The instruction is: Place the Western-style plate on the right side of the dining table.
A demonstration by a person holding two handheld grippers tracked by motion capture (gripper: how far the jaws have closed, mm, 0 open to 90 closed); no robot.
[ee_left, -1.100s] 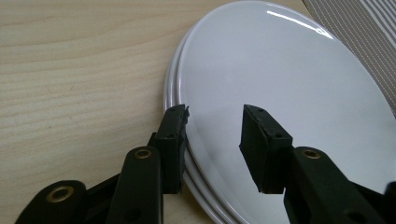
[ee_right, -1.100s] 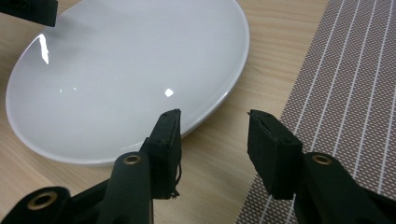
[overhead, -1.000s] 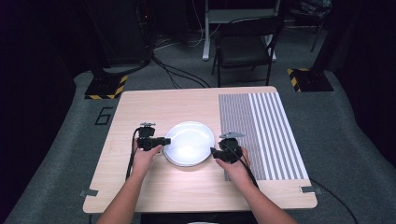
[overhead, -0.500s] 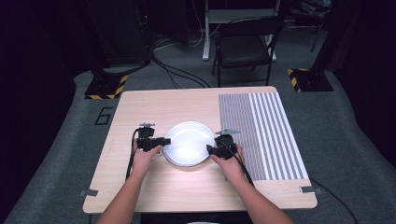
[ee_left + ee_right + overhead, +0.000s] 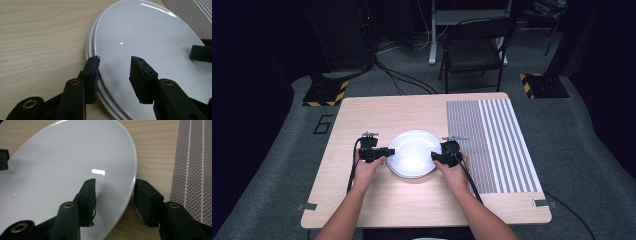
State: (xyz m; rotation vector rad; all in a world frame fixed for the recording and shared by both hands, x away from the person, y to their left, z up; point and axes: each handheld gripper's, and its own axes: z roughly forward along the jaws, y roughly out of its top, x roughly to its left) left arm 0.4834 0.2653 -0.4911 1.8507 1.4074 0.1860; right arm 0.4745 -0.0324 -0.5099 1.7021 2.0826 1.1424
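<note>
Stacked white plates [image 5: 413,153] are straddled at the left rim by the open left gripper [image 5: 115,72], at the right rim by the open right gripper [image 5: 115,195].

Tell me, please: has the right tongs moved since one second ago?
Yes. The right tongs moved left, away from the striped mat and onto the rim of the white plate, which its open jaws now straddle.
</note>
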